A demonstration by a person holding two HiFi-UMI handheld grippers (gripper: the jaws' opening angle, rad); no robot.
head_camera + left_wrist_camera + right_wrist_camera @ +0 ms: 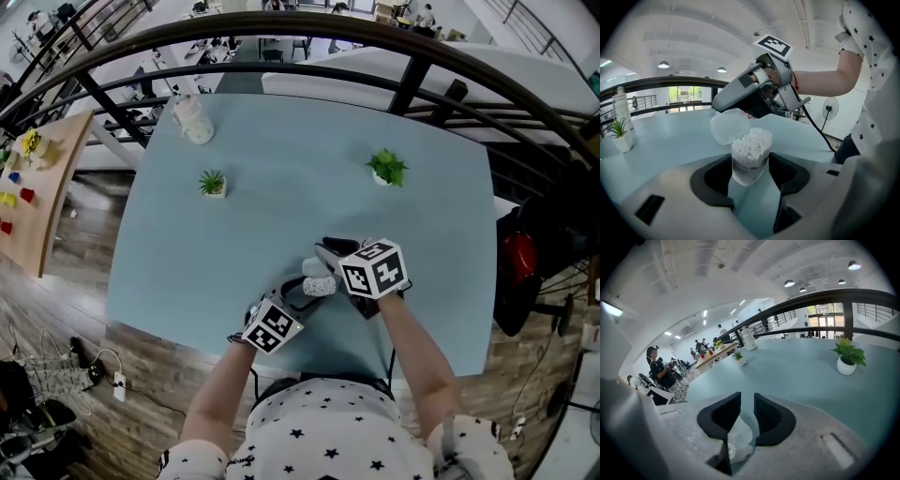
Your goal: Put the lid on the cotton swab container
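My left gripper (750,171) is shut on a clear cotton swab container (750,154) packed with white swabs, held upright just above the blue table (670,140). The container's top is uncovered. A translucent lid (727,127) hangs tilted beside the container's upper left edge, touching or nearly touching the swabs. My right gripper (733,110) is shut on that lid from behind. In the right gripper view the lid (738,439) sits deep between the narrow jaws of the right gripper (747,411). From the head view both grippers meet at the table's near edge, around the container (322,286).
Two small potted plants (386,167) (213,183) stand mid-table, and a white bottle (194,119) stands at the far left corner. A black railing (412,75) runs behind the table. A wooden bench with coloured toys (19,197) is at left.
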